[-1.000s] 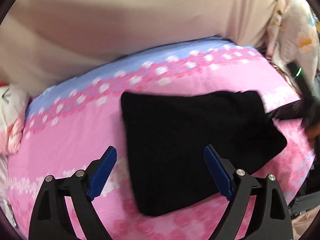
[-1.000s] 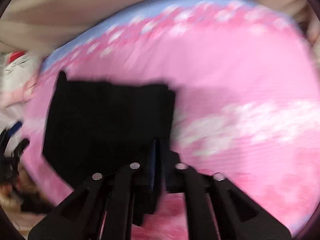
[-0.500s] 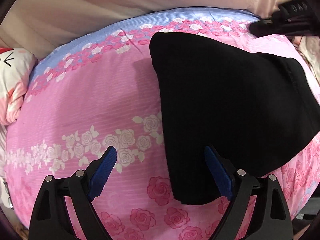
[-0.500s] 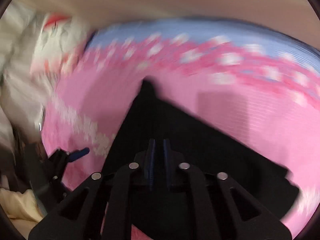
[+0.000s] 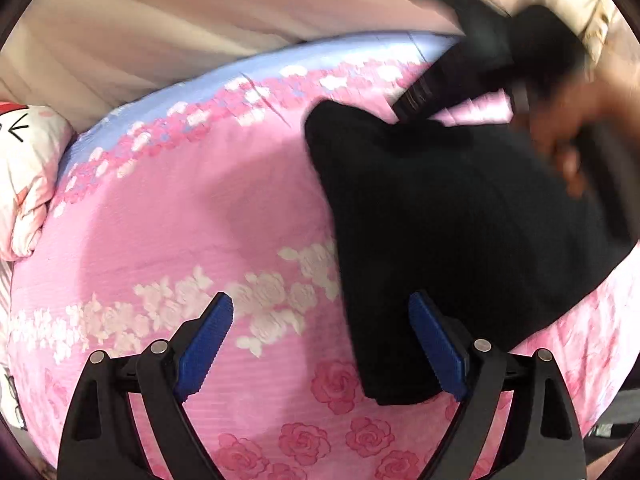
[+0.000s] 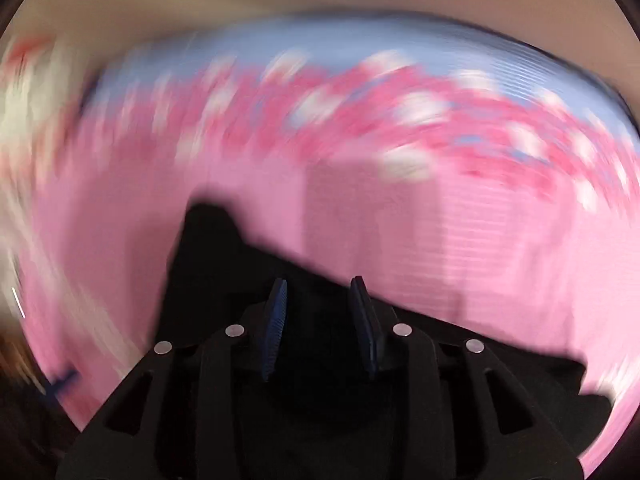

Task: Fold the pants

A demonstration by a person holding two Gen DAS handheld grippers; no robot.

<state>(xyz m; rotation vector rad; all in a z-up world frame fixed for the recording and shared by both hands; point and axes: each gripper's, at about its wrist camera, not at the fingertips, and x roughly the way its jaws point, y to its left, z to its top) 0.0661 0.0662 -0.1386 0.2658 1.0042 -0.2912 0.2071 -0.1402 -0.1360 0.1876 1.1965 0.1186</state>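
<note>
Right claw (image 6: pixel 320 328) now opening over the folded pants (image 6: pixel 248 264).

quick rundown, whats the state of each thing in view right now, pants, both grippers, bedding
black pants: folded into a compact stack, lying flat on the bedspread
left gripper: jaws wide open, empty, one pad over the pants' near corner
right gripper: jaws opening, pants fabric below and between them, pads not pressing
pink floral bedspread: spread out, mostly smooth
pillow: lying at the bed's left edge
</note>
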